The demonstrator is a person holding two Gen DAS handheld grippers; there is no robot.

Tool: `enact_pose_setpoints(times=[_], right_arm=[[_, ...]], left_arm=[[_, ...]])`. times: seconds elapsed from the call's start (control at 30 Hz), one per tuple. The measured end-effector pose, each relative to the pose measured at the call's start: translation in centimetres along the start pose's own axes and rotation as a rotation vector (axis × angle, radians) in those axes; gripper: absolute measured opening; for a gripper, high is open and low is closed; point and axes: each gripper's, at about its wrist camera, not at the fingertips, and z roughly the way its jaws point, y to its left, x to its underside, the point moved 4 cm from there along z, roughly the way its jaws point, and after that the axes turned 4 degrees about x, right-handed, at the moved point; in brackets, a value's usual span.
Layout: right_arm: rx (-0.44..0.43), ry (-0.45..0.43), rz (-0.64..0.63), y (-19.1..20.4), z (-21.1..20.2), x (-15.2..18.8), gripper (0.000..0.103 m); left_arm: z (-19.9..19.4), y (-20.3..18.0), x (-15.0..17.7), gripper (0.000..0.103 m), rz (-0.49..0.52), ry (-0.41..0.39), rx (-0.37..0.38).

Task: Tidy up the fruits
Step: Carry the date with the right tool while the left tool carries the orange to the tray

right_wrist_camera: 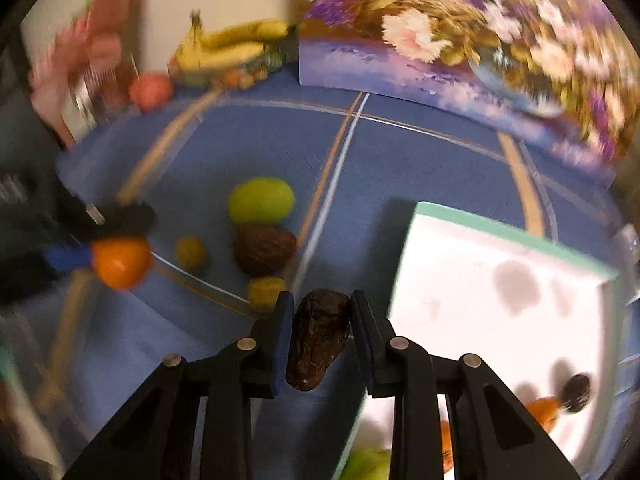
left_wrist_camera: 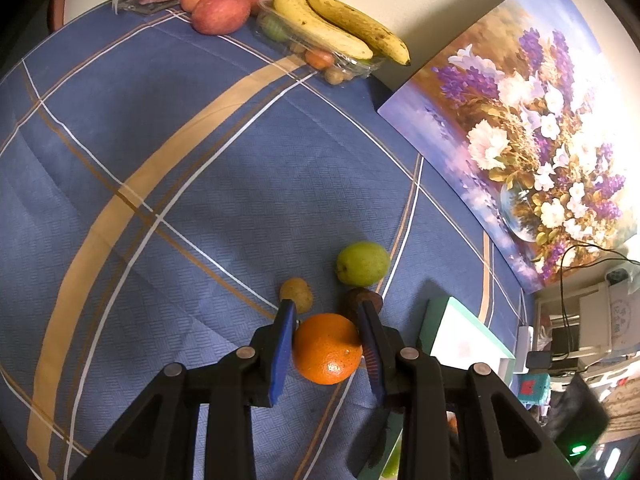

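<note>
My left gripper [left_wrist_camera: 326,312] is shut on an orange [left_wrist_camera: 327,349] just above the blue checked cloth; the orange also shows in the right wrist view [right_wrist_camera: 120,261]. Beyond it lie a small yellow-brown fruit [left_wrist_camera: 297,293], a green pear [left_wrist_camera: 363,263] and a dark brown fruit [left_wrist_camera: 362,300]. My right gripper [right_wrist_camera: 318,300] is shut on a dark wrinkled fruit [right_wrist_camera: 318,338], held beside the white box [right_wrist_camera: 500,304] with a green rim. In that blurred view the green pear [right_wrist_camera: 261,200], a dark brown fruit [right_wrist_camera: 265,254] and two small yellow fruits [right_wrist_camera: 191,253] lie on the cloth.
Bananas [left_wrist_camera: 340,20] rest on a clear tray of small fruits [left_wrist_camera: 320,54] at the far edge, with red apples [left_wrist_camera: 220,10] beside them. A flower painting [left_wrist_camera: 540,128] leans against the wall. The white box [left_wrist_camera: 464,336] holds an orange piece [right_wrist_camera: 542,410], a dark fruit [right_wrist_camera: 578,392] and a green fruit [right_wrist_camera: 368,464].
</note>
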Motion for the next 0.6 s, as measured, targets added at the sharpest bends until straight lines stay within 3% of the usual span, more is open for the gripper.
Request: enact_pose_setpoints(times=[0.1, 0.2, 0.4, 0.6], right_arm=[[-0.069, -0.025, 0.084, -0.8, -1.4, -0.5, 0.03], [-0.051, -0.054, 0.114, -1.8, -2.6, -0.8, 0.03], [0.049, -0.098, 0.216, -6.3, -4.8, -1.2, 0.03], [0.197, -0.065, 0.391, -13.7, -4.9, 0.4, 0.03]], left_arm=[[0.0, -0.2, 0.1, 0.034, 0.005, 0.005, 0.006], [0.2, -0.9, 0.5, 0.034, 0.022, 0.013, 0.014], [0.8, -3.0, 1.7, 0.034, 0.088, 0.043, 0.031], [1.7, -6.0, 3.8, 0.034, 0.174, 0.089, 0.048]])
